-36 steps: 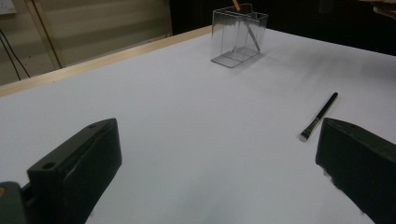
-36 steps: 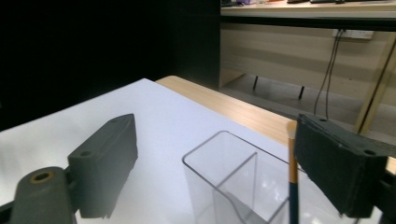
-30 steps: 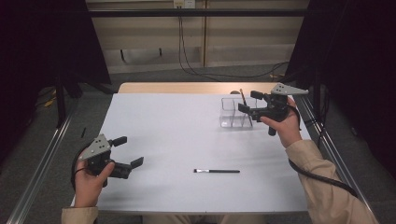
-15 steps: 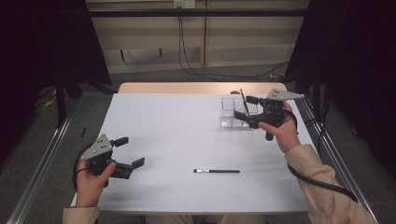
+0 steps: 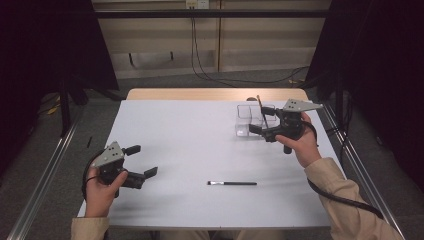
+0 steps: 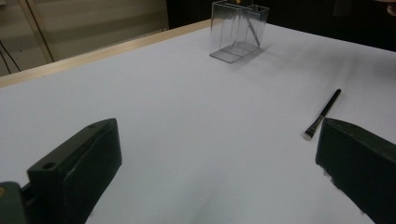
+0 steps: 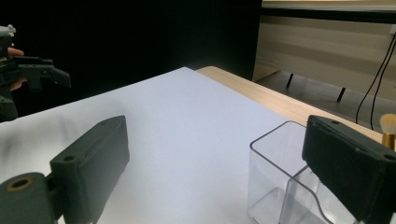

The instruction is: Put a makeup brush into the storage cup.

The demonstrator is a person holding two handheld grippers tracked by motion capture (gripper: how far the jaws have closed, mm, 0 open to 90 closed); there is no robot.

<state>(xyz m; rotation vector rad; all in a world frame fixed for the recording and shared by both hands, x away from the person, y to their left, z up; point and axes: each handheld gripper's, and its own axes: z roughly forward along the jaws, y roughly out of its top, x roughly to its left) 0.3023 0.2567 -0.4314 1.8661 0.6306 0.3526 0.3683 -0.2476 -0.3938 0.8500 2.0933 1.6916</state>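
A clear plastic organizer (image 5: 244, 113) stands at the far right of the white table (image 5: 190, 125), with a slim brush (image 5: 260, 105) leaning upright in it. My right gripper (image 5: 260, 120) hovers open just beside and above the organizer (image 7: 280, 186), and the brush's pale tip (image 7: 387, 123) shows past its right jaw. A black brush (image 5: 232, 183) lies flat near the front middle. My left gripper (image 5: 143, 160) is open at the front left, low over the table, with the black brush (image 6: 323, 113) and the organizer (image 6: 238, 30) ahead of it. Neither gripper holds anything.
The table's wooden far edge (image 5: 215, 93) borders a floor with cables. Metal rails (image 5: 45, 175) run along both sides. In the right gripper view, the other hand's gripper (image 7: 32, 70) shows far off against a dark curtain.
The right gripper has drifted slightly toward the person and left, staying open beside the organizer. The left gripper has barely moved.
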